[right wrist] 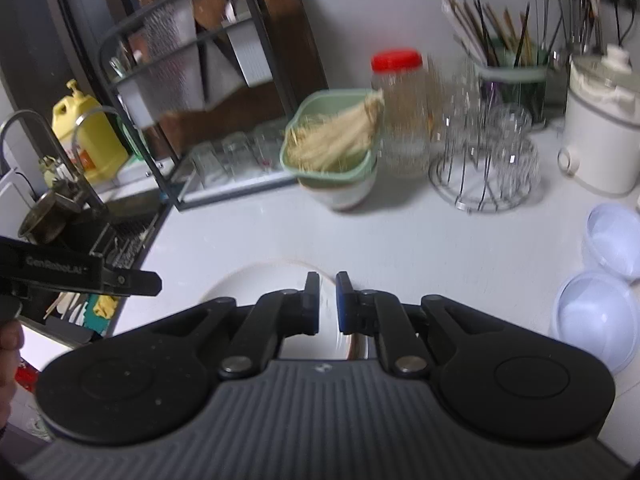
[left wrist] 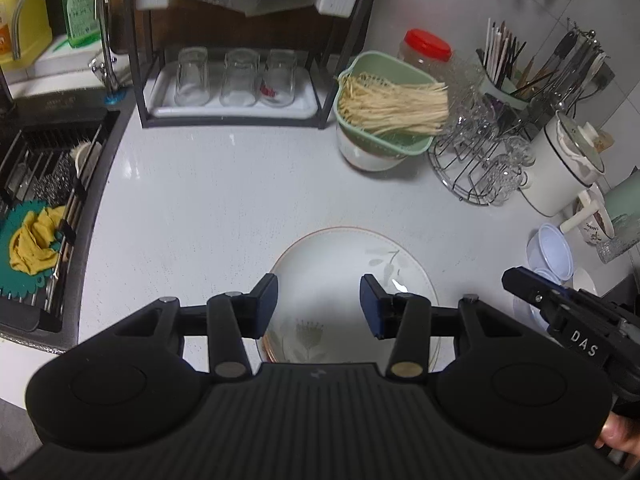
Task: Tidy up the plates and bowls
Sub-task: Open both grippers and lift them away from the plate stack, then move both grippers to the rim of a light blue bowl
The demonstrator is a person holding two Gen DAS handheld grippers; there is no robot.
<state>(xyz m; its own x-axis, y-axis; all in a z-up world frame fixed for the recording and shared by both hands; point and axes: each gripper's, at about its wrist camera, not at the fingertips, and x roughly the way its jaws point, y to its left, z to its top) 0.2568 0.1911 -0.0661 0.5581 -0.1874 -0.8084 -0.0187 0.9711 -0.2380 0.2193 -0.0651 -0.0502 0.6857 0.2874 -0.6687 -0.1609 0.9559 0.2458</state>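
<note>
A round white ceramic plate with a thin orange-brown rim line and faint grey-green leaf and flower prints lies flat, face up, on the pale countertop; a second rim edge shows beneath its near left side, so it seems to rest on another plate (how many lie under it cannot be told). In the right wrist view the plate is blurred. Well to its right sit translucent bluish-white plastic bowls, tilted and close together; two bowls show there, touching or nearly so.
</note>
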